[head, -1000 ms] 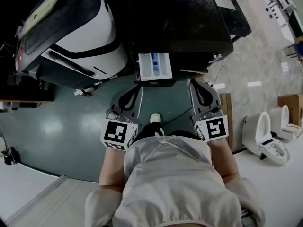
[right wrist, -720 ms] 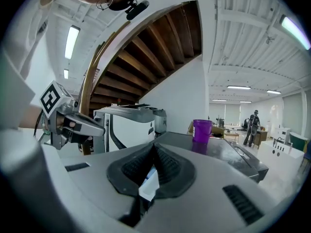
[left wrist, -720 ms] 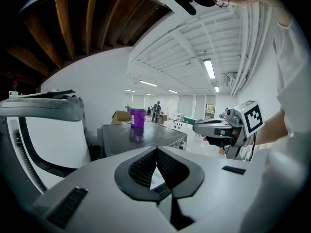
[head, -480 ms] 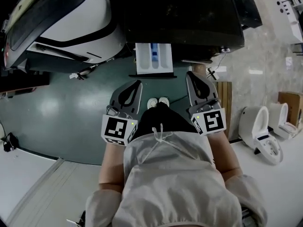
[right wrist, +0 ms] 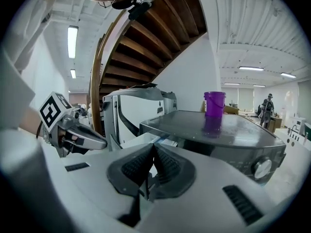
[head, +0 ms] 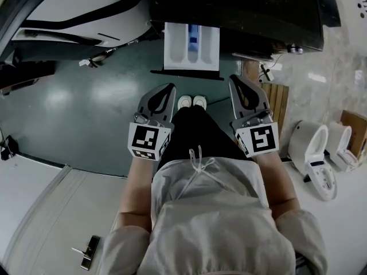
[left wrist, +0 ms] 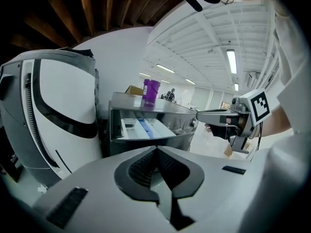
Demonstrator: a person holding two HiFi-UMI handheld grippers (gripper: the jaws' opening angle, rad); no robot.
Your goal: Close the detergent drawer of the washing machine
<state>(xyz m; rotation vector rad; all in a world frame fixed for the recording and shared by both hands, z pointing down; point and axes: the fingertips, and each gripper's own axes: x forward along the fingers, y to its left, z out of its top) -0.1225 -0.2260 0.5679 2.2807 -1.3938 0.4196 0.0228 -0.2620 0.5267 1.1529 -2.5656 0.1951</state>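
Observation:
The white detergent drawer [head: 192, 46] stands pulled out from the front of the dark washing machine [head: 241, 10], its blue insert showing. Both grippers hang below it, apart from it. My left gripper [head: 168, 87] is under the drawer's left side, my right gripper [head: 234, 79] just past its right corner. Both pairs of jaws meet at their tips with nothing held. In the left gripper view the drawer [left wrist: 143, 128] lies ahead beyond the shut left gripper [left wrist: 156, 149]. Only a sliver of the drawer [right wrist: 160, 140] shows past the right gripper [right wrist: 153, 147].
A purple bucket [right wrist: 214, 104] stands on the washer's top. A large white-and-black appliance [head: 74, 10] sits to the left. White toilets [head: 312, 153] and a wooden pallet [head: 275, 119] lie to the right. The person's shoes [head: 192, 102] stand on the green floor.
The head view has shifted, so the drawer and washer sit higher in the frame. Both grippers stay shut and low in front of the body. The drawer remains pulled out.

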